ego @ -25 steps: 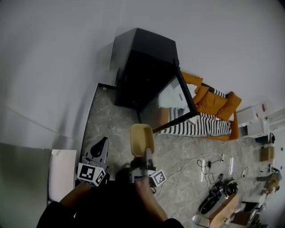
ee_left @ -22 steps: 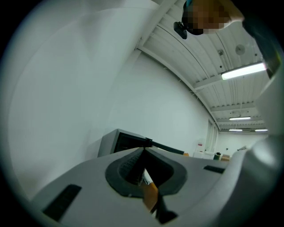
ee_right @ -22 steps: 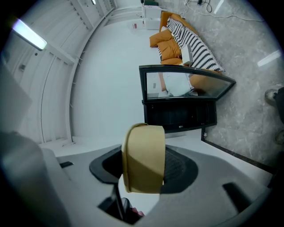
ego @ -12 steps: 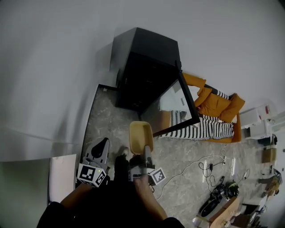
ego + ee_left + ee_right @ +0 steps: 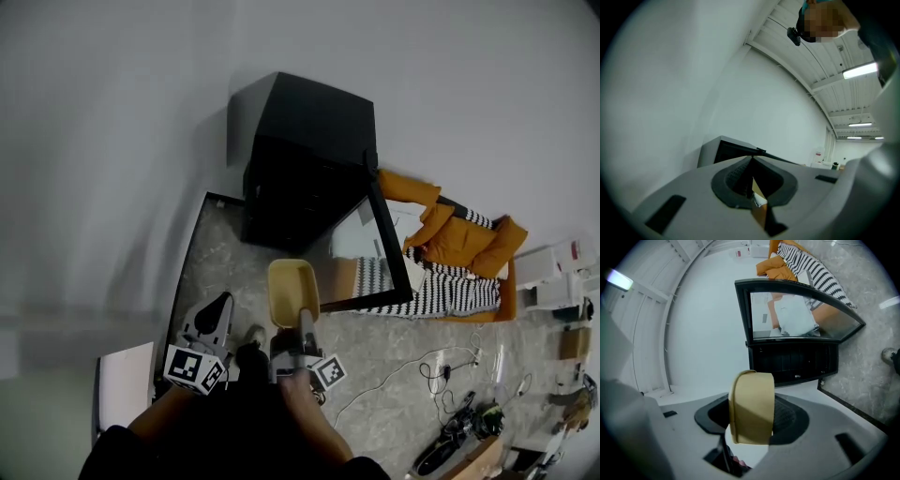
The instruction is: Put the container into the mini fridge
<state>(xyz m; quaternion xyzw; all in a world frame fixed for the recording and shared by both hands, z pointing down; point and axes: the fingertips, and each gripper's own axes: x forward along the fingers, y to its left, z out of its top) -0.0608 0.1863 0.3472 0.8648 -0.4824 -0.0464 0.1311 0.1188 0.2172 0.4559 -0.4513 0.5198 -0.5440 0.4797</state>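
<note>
Head view: a black mini fridge (image 5: 309, 122) stands against the white wall (image 5: 112, 141) in the upper centre of the frame. Its glass door (image 5: 366, 253) is swung open toward the right. The tan container (image 5: 292, 291) is at centre frame, above the grey stone-patterned floor (image 5: 225, 253) and just below the fridge opening, still outside the cabinet. The right gripper (image 5: 302, 323) holds it from the lower side. The left gripper (image 5: 217, 309) sits to its left, near the lower left, and carries nothing. To the right of the door lie orange cushions (image 5: 441, 220) and a black-and-white striped blanket (image 5: 450, 286).

Right gripper view: the right gripper (image 5: 752, 413) pinches the container (image 5: 752, 406) between its two jaws, and the container stands upright at lower centre. Beyond it, the dark fridge interior (image 5: 792, 357) fills the centre, with the open door (image 5: 797, 310) above it.

Left gripper view: the left gripper (image 5: 752, 161) has its jaws pressed together at the tips, with nothing between them. The mini fridge (image 5: 726, 150) shows just over the jaws at centre left.
</note>
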